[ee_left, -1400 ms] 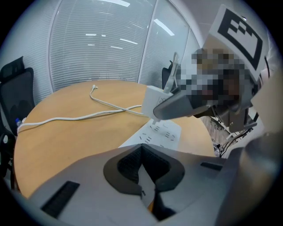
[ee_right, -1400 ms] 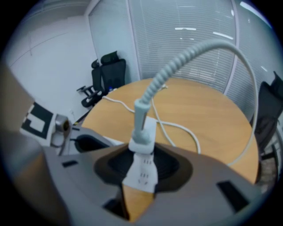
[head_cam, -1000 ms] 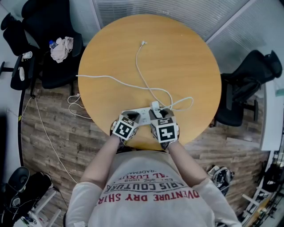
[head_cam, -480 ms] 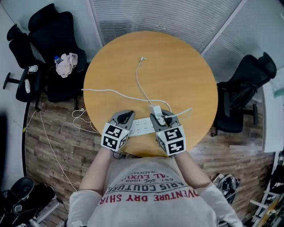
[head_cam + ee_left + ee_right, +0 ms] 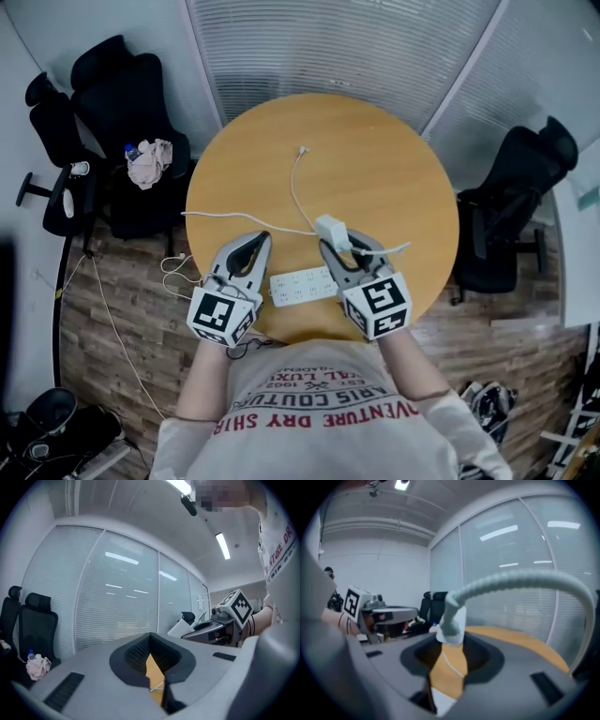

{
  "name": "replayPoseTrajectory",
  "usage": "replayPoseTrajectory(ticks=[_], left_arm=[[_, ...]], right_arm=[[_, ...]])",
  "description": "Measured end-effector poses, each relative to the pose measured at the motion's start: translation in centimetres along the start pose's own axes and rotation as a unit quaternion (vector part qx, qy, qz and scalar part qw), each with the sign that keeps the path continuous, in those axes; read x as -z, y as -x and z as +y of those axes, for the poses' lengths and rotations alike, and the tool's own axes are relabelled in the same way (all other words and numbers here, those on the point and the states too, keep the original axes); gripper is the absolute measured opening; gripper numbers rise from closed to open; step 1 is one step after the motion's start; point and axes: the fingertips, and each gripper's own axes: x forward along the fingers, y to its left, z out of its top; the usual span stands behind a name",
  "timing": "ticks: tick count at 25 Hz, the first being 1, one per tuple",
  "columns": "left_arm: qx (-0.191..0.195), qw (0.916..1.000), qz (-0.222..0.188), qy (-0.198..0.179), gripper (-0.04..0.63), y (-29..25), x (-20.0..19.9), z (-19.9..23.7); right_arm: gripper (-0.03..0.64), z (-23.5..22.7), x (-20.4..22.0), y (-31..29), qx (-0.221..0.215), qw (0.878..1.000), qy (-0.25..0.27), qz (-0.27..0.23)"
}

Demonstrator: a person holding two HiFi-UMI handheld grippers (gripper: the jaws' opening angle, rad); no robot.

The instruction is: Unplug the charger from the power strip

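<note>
The charger [image 5: 330, 228] was out of the strip [image 5: 302, 286], which lay near the table's [image 5: 394, 150] 6 o'clock edge. The right gripper [image 5: 334, 243] pinched the charger at the strip's 1 o'clock, with its cable [image 5: 293, 192] trailing toward 12. The left gripper [image 5: 256, 246], jaws together and empty, hung at the strip's 10 o'clock. Unplugging looked done; at most, setting the charger down was left.

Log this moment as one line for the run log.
step: charger out of power strip | right gripper: shut on charger | left gripper: shut, empty | power strip: on table
</note>
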Motion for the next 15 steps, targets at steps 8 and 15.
replayPoseTrajectory(ticks=[8, 15], left_arm=[[-0.018, 0.9995, -0.020, -0.015, 0.032, 1.7, -1.3, 1.3], [-0.018, 0.9995, -0.017, -0.021, 0.032, 1.4, -1.3, 1.3]], right_arm=[[0.156, 0.4, -2.2, 0.9, -0.003, 0.998, 0.021, -0.057], [0.156, 0.7, -1.9, 0.3, -0.007, 0.999, 0.019, -0.048]])
